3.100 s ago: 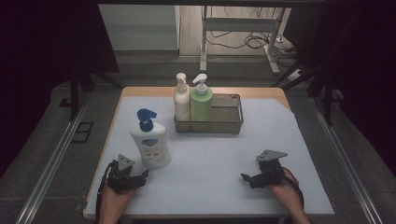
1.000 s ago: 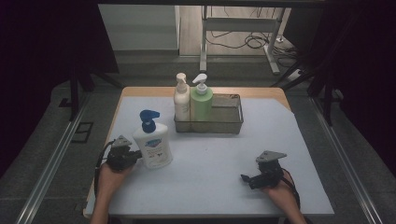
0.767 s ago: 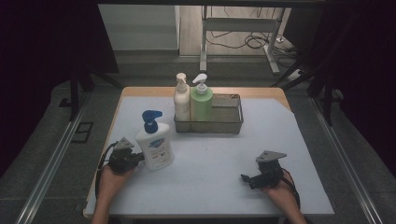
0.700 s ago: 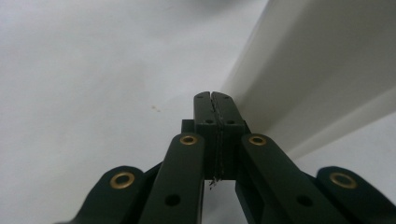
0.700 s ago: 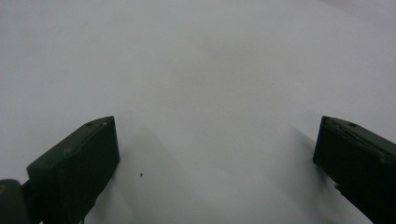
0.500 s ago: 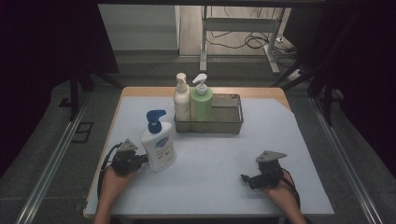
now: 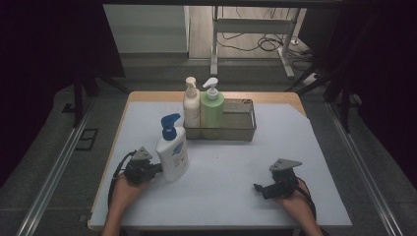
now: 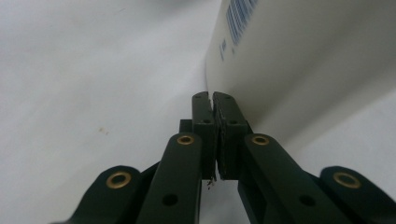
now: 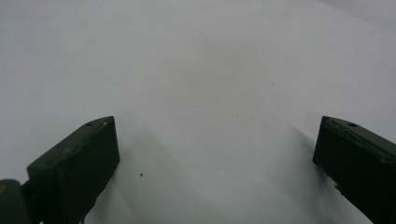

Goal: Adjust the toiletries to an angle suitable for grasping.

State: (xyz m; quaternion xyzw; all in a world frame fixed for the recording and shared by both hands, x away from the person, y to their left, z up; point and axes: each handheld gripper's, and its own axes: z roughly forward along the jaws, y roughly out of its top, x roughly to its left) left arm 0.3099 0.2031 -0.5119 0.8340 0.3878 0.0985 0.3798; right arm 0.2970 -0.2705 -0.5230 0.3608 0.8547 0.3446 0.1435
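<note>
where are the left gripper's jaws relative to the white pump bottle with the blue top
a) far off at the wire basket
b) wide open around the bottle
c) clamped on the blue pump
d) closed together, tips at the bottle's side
d: in the left gripper view the left gripper has its jaws pressed together, tips right against the wall of the white pump bottle, nothing between them.

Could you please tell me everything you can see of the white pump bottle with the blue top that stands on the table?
The white pump bottle looks like glossy plastic, with a blue pump head and a blue label on its front. It stands upright, or nearly so, on the pale table cover, in front of the wire basket and apart from it. The left gripper sits at its lower left side with its jaws shut; in the left gripper view their tips meet the bottle's wall, which bears blue print.
</note>
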